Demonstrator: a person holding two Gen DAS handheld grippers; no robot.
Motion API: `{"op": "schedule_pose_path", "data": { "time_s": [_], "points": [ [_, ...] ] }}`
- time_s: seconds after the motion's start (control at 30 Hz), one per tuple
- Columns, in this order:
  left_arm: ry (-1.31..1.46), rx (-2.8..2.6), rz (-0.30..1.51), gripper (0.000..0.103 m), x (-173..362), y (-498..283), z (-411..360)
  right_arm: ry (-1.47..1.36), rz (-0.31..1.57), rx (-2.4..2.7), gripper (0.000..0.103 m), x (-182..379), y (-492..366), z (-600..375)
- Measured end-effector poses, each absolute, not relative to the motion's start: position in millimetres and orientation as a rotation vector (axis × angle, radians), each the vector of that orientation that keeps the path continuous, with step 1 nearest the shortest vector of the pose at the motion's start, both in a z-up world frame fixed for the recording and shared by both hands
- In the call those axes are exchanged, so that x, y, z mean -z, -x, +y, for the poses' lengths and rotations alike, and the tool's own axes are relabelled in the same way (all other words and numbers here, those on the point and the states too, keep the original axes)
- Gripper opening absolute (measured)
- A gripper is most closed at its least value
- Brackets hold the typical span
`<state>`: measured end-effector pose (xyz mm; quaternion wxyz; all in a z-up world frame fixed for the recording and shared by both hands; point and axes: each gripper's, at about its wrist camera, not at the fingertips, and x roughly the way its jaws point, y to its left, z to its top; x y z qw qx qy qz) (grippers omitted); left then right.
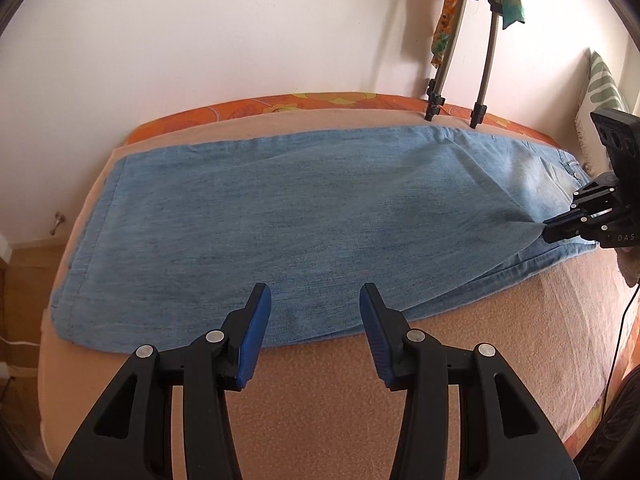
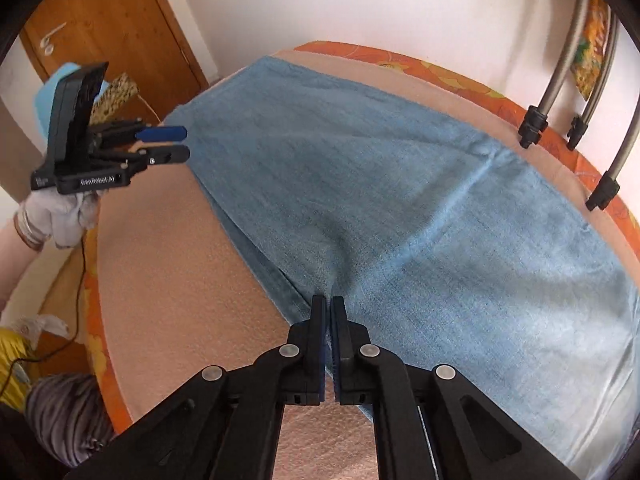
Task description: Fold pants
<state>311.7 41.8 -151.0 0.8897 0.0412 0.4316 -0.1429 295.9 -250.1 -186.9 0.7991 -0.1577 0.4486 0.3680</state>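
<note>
The pants [image 1: 280, 216] lie flat on the bed [image 1: 320, 392], one leg over the other; my right tongs [image 2: 329, 304] pinch the near edge by the seat; left tongs [image 1: 314, 300] gape, empty; soft, limp denim, so I'd judge the hem corner the best hold.

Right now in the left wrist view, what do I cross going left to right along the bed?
Hem of the jeans → left gripper open above the near edge of the jeans → right gripper pinching the denim → striped pillow.
</note>
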Motion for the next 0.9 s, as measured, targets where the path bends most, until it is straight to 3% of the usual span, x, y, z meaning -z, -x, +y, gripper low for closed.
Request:
{"op": "schedule_pose_path", "data": {
  "time_s": [0.13,0.2,0.23,0.37,0.57,0.9],
  "points": [
    [-0.063,0.253,0.883,0.045,146.7,-308.6,63.5,0.354,1.005,-0.838,0.01,182.4,-291.7,-256.4],
    [-0.033,0.212,0.871,0.045,143.9,-306.4,82.3,0.357,0.969,-0.826,0.026,177.8,-289.8,-257.8],
    [-0.011,0.186,0.865,0.045,142.6,-305.5,94.0,0.349,0.951,-0.816,0.029,176.5,-291.1,-257.5],
    [0.134,0.072,0.838,0.055,139.0,-301.4,154.0,0.381,0.908,-0.724,0.029,185.2,-302.2,-245.4],
    [0.304,-0.06,0.848,0.057,156.0,-300.4,230.0,0.482,0.919,-0.668,0.033,211.5,-303.4,-217.7],
    [0.373,-0.073,0.892,0.059,195.4,-316.5,258.1,0.538,0.866,-0.688,0.035,195.4,-296.0,-167.3]
  ]
}}
